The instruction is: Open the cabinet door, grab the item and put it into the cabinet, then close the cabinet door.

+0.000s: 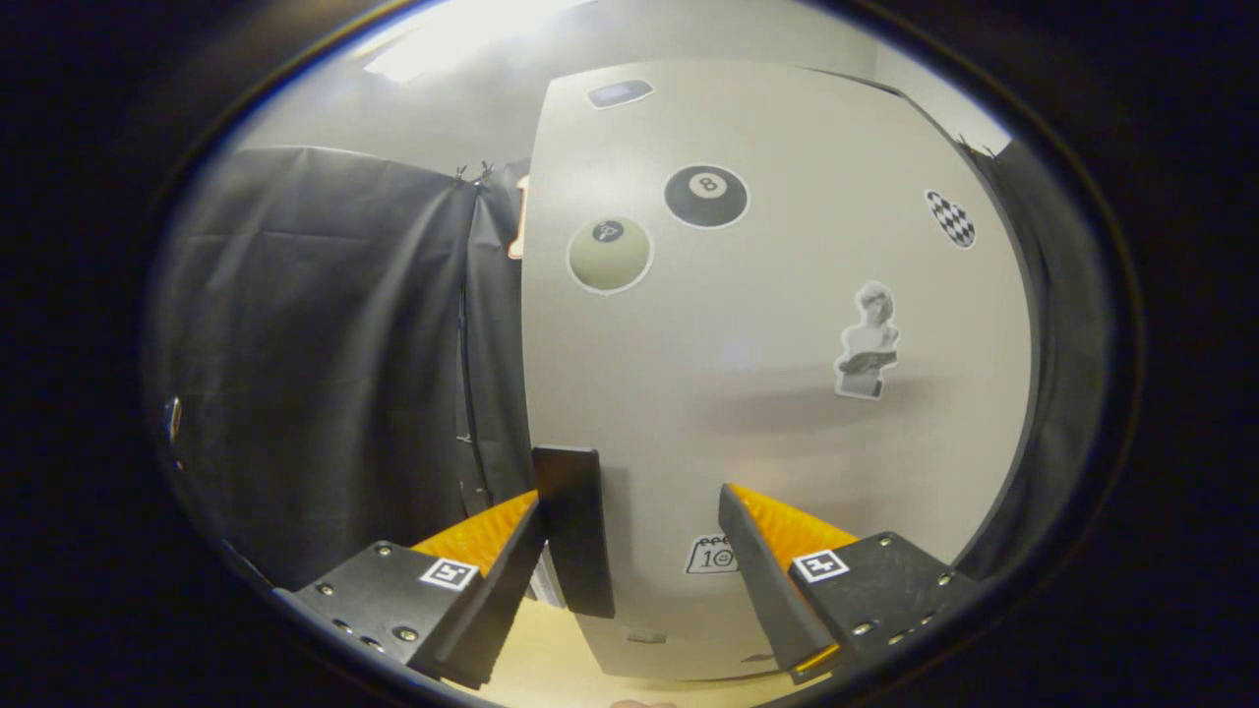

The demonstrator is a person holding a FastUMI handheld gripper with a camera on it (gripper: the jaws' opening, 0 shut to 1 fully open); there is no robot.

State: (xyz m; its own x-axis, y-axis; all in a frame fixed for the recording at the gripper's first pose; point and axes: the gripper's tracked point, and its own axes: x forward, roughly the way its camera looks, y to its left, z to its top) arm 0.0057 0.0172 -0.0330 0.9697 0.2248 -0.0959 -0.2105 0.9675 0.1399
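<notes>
Your pale grey, sticker-covered cabinet door (767, 324) fills the centre and right of the frame, its long axis upright. Its dark flat handle (575, 531) stands vertical by the door's left edge. Your gripper (629, 560) is spread wide, holding nothing; the handle sits just inside the left finger.

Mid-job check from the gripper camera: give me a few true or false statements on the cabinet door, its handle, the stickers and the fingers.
1. The gripper is open, with the cabinet door close ahead of its fingers. True.
2. Both fingers press on the black handle. False: the handle stands by one finger, near the door's edge, and the other finger is well apart from it.
3. An eight-ball sticker sits high on the door. True.
4. The door is bare apart from the handle. False: it also carries a pale ball sticker, a bust sticker and a checkered sticker.
5. Black cloth hangs beside the door's handle edge. True.
</notes>
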